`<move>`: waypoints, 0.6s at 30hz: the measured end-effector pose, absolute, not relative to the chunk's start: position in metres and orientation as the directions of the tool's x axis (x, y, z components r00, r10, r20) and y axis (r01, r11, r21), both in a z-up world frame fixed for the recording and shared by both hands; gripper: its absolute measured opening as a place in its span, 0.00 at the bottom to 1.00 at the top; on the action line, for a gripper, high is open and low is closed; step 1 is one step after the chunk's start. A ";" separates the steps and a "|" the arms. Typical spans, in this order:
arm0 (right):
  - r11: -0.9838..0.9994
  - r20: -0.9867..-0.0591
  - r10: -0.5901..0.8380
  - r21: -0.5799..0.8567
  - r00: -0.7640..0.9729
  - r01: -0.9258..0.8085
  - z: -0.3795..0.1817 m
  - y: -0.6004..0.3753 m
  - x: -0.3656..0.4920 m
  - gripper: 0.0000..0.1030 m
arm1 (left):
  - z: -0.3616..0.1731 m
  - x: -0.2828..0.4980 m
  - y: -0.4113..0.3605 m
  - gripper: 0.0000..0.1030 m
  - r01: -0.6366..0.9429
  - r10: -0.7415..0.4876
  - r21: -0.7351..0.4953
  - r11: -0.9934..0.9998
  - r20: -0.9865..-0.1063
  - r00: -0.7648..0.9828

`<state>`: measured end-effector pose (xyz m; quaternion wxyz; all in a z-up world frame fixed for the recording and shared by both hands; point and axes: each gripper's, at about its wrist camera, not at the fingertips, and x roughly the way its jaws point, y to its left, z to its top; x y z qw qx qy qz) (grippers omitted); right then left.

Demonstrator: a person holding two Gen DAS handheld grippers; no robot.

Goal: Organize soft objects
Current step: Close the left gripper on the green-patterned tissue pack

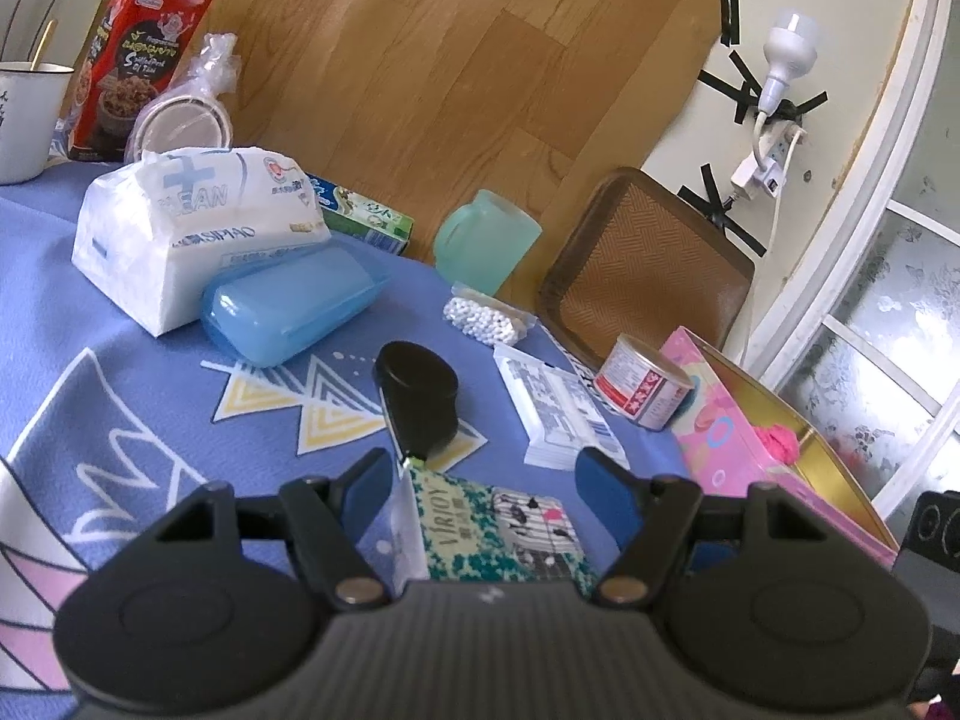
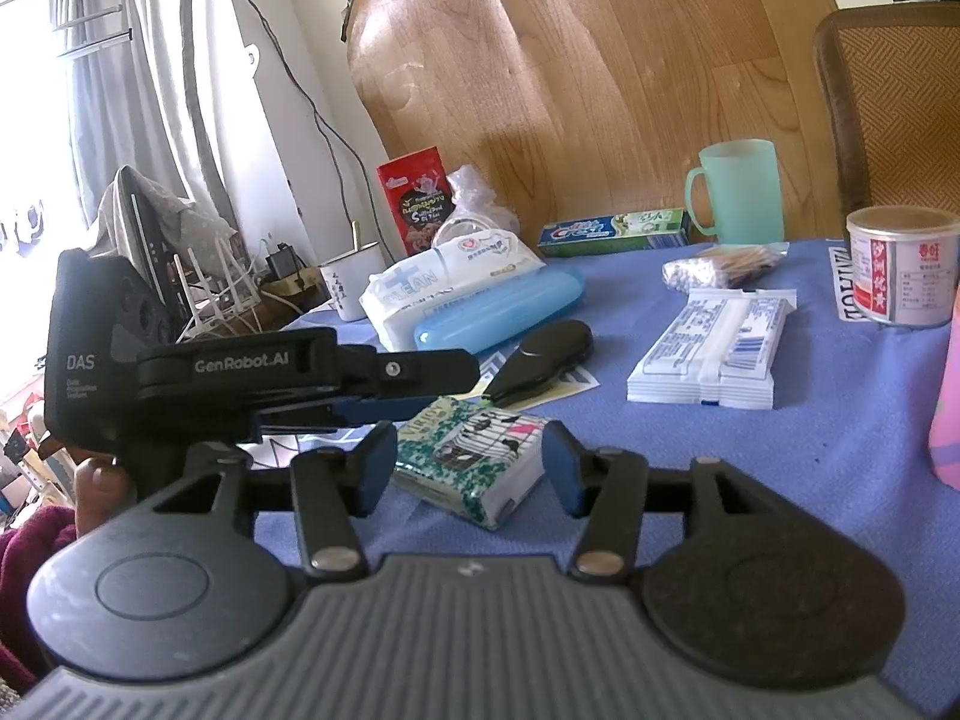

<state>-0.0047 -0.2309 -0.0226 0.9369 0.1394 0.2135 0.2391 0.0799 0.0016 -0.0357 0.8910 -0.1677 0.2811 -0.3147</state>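
A small green-patterned tissue pack (image 1: 498,531) lies on the blue tablecloth (image 1: 150,396). My left gripper (image 1: 489,483) is open, its blue pads on either side of the pack. In the right wrist view the pack (image 2: 474,462) lies between the open fingers of my right gripper (image 2: 468,462). The left gripper (image 2: 414,384) reaches in from the left just above the pack. A large white tissue pack (image 1: 192,228) and a flat white tissue pack (image 1: 558,414) lie further back. A pink box (image 1: 774,438) stands open at the right with pink material (image 1: 780,441) inside.
A blue plastic case (image 1: 288,309), a black oval case (image 1: 417,393), a bag of cotton swabs (image 1: 486,315), a tin can (image 1: 645,387), a green mug (image 1: 483,243), a toothpaste box (image 1: 366,216), a red snack box (image 1: 135,60) and a wicker tray (image 1: 654,276) crowd the table.
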 end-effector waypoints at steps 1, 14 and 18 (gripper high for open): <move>0.848 -0.335 0.506 0.363 0.794 -0.387 -0.023 -0.231 -0.005 0.55 | -0.036 0.079 0.001 0.67 0.468 -0.657 -0.475 0.745 -0.396 0.642; 0.876 -0.393 0.464 0.334 0.794 -0.348 -0.024 -0.224 0.000 0.66 | -0.036 0.077 0.007 0.67 0.470 -0.667 -0.488 0.736 -0.399 0.630; 0.889 -0.443 0.452 0.299 0.774 -0.348 -0.026 -0.215 0.005 0.66 | -0.038 0.077 0.011 0.67 0.468 -0.683 -0.513 0.720 -0.407 0.606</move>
